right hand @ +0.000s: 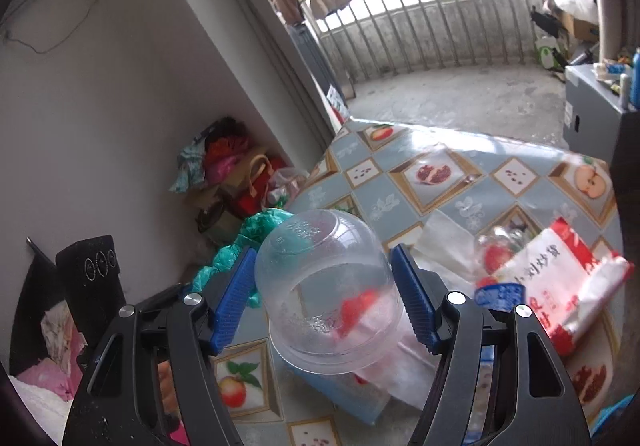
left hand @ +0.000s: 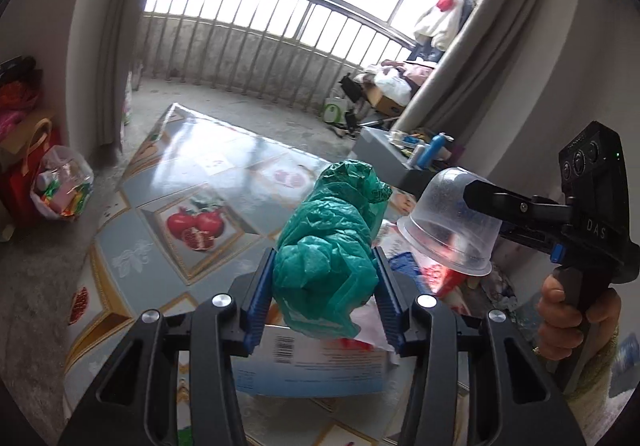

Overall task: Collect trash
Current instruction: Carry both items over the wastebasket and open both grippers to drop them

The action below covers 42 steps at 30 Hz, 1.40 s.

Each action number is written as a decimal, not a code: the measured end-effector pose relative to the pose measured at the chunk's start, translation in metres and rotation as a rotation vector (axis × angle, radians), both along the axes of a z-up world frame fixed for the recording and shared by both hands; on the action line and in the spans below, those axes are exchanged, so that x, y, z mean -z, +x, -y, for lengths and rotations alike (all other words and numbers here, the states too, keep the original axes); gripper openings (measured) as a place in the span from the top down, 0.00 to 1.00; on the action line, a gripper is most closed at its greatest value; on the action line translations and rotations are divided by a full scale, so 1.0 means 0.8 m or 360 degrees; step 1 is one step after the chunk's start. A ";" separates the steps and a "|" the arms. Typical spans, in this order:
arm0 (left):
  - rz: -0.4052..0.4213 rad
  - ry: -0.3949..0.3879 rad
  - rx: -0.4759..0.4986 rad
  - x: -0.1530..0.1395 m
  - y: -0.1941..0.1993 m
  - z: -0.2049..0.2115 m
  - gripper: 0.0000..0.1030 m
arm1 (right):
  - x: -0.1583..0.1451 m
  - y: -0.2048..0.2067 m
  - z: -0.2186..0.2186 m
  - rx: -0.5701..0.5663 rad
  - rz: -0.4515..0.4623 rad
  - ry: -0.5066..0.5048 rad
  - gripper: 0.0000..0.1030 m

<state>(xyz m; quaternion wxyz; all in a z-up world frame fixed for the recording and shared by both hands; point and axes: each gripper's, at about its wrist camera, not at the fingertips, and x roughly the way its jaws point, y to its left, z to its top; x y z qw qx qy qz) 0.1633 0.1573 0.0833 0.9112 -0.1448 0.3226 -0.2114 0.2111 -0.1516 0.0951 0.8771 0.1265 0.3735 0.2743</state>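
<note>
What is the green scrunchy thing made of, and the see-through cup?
The green bag in the left gripper looks like thin plastic film: crinkled, slightly shiny, light glows through it. The clear cup in the right gripper looks like stiffer plastic: see-through, a bit cloudy, and it keeps its dome shape.

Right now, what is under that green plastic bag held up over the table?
Under the green plastic bag lies a light blue box with a barcode, and some white and red packaging beside it. The bag hides the rest.
</note>
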 end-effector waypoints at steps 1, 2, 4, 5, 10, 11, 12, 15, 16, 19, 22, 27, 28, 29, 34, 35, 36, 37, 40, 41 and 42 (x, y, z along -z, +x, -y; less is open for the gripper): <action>0.0020 -0.0003 0.0067 -0.007 -0.006 0.017 0.56 | -0.002 -0.012 0.016 0.0040 0.0009 0.0025 0.37; 0.0036 -0.0001 0.0134 -0.012 -0.011 0.034 0.56 | -0.004 -0.027 0.036 0.0093 0.0014 0.0054 0.37; 0.0053 -0.0001 0.0261 -0.020 -0.021 0.070 0.56 | -0.004 -0.061 0.082 0.0216 0.0019 0.0116 0.37; 0.0050 -0.0003 0.0344 -0.023 -0.027 0.094 0.56 | -0.003 -0.074 0.101 0.0278 0.0018 0.0133 0.37; 0.0041 0.0035 0.0709 -0.033 -0.053 0.209 0.56 | 0.015 -0.162 0.225 0.0717 0.0005 0.0191 0.37; 0.0039 0.0057 0.0785 -0.034 -0.059 0.237 0.56 | 0.021 -0.177 0.246 0.0802 -0.0006 0.0204 0.37; 0.0029 0.0075 0.0866 -0.032 -0.065 0.265 0.56 | 0.029 -0.193 0.268 0.0895 -0.0020 0.0226 0.37; -0.0046 0.0146 0.1099 -0.021 -0.080 0.358 0.56 | 0.056 -0.250 0.339 0.1182 -0.0066 0.0311 0.37; -0.0076 0.0180 0.1151 -0.016 -0.084 0.387 0.56 | 0.066 -0.270 0.361 0.1280 -0.0081 0.0337 0.37; -0.0198 0.0263 0.1332 0.007 -0.097 0.478 0.55 | 0.095 -0.318 0.411 0.1522 -0.0124 0.0403 0.37; -0.0411 0.0347 0.1456 0.046 -0.105 0.567 0.55 | 0.131 -0.346 0.446 0.1739 -0.0199 0.0414 0.37; -0.0597 0.0648 0.1589 0.123 -0.118 0.703 0.55 | 0.198 -0.358 0.495 0.1953 -0.0363 0.0511 0.37; -0.0617 0.0700 0.1598 0.137 -0.118 0.725 0.55 | 0.212 -0.354 0.506 0.1980 -0.0388 0.0531 0.37; -0.0635 0.0752 0.1604 0.151 -0.117 0.745 0.55 | 0.221 -0.354 0.516 0.2011 -0.0418 0.0537 0.37; -0.0703 0.0949 0.1615 0.221 -0.118 0.823 0.50 | 0.273 -0.355 0.571 0.2086 -0.0516 0.0608 0.36; -0.0707 0.0969 0.1609 0.232 -0.120 0.830 0.41 | 0.285 -0.352 0.581 0.2091 -0.0543 0.0606 0.35; -0.0704 0.0978 0.1594 0.243 -0.120 0.840 0.36 | 0.297 -0.347 0.590 0.2095 -0.0569 0.0610 0.35; -0.0682 0.0982 0.1565 0.251 -0.119 0.849 0.30 | 0.314 -0.340 0.601 0.2100 -0.0606 0.0609 0.30; -0.0678 0.0976 0.1490 0.267 -0.113 0.855 0.29 | 0.359 -0.333 0.621 0.2166 -0.0745 0.0606 0.25; -0.0700 0.0964 0.1465 0.267 -0.110 0.853 0.29 | 0.366 -0.335 0.623 0.2196 -0.0767 0.0600 0.25; -0.0710 0.0939 0.1449 0.265 -0.105 0.850 0.29 | 0.372 -0.338 0.623 0.2231 -0.0789 0.0592 0.25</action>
